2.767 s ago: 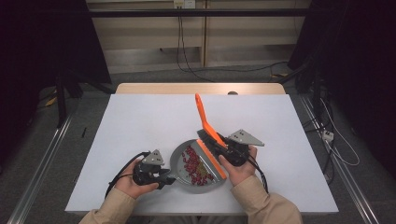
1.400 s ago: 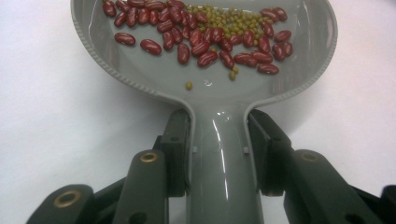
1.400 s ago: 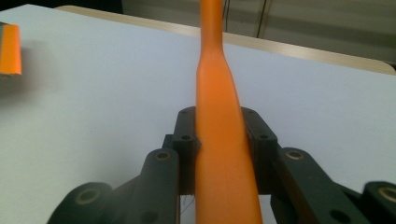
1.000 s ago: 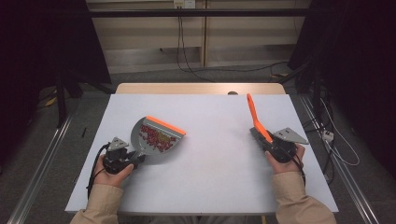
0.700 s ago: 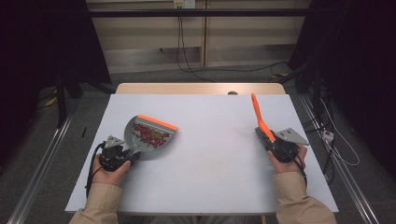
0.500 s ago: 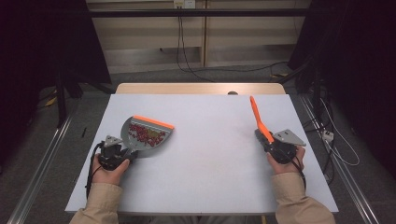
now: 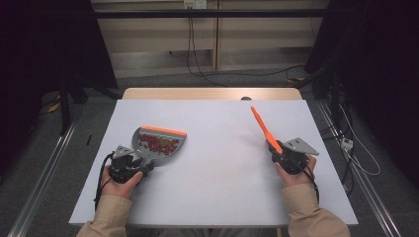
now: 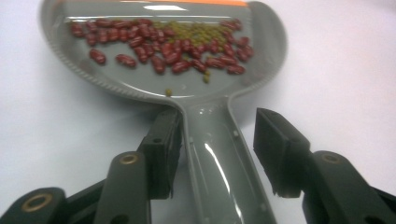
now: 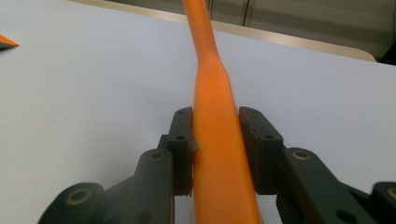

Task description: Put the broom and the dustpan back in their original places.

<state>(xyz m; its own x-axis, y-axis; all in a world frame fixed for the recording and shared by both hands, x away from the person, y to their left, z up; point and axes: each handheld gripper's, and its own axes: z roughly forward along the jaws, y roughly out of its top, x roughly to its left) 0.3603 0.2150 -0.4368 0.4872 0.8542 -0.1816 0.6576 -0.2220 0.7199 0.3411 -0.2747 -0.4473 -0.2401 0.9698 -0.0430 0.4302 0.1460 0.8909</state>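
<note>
1. The grey dustpan (image 7: 159,143) lies flat on the white table (image 7: 222,187) at the person's left, with its orange lip pointing away from the person.
2. Red beans (image 8: 159,44) and small green ones lie inside the pan, gathered toward the lip.
3. The left gripper (image 8: 215,154) has just been opening: its jaws stand spread on either side of the dustpan's handle, the left pad just beside it, the right pad clear of it.
4. The orange brush handle (image 7: 266,131) lies at the table's right, pointing away and leftward.
5. The right gripper (image 9: 215,140) has also just been opening; its jaws flank the handle closely, a slim gap on the right side.
</note>
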